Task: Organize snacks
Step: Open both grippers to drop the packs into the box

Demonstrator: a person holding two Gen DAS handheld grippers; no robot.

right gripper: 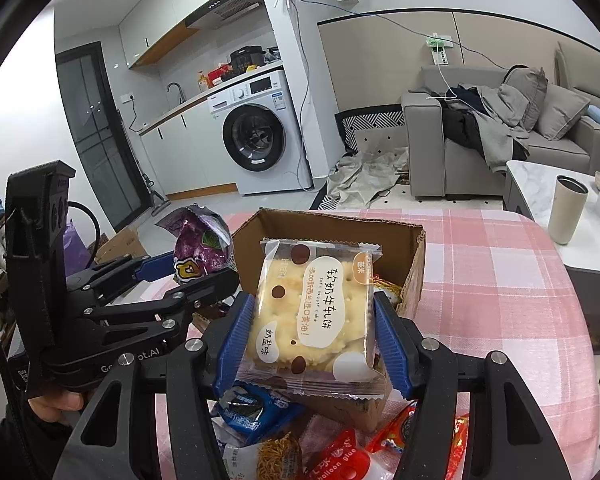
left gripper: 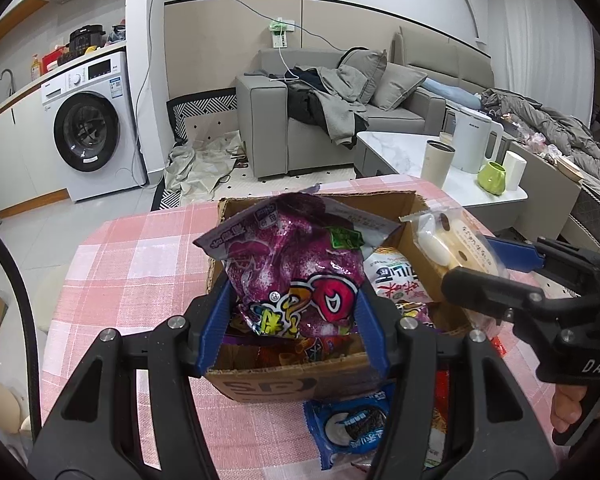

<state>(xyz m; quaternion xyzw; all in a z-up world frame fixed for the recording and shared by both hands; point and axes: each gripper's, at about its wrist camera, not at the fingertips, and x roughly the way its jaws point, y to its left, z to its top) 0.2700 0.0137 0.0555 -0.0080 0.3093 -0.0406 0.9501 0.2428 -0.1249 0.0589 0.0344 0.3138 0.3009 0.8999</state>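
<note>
We see left gripper (left gripper: 293, 320) clamping purple snack bag (left gripper: 295, 264), right gripper (right gripper: 314, 340) clamping cracker packet (right gripper: 316, 312) (both over cardboard box (left gripper: 283, 380)).

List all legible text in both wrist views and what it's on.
"DAS": right gripper body, seen from the left wrist.
"balloon glue": red packet on the table.
"soft nougat cake": biscuit pack held by the right gripper; it also carries Chinese print.
"ot.AI", partly hidden: left gripper body.
Purple snack bag and cardboard box print: not legible.
</note>
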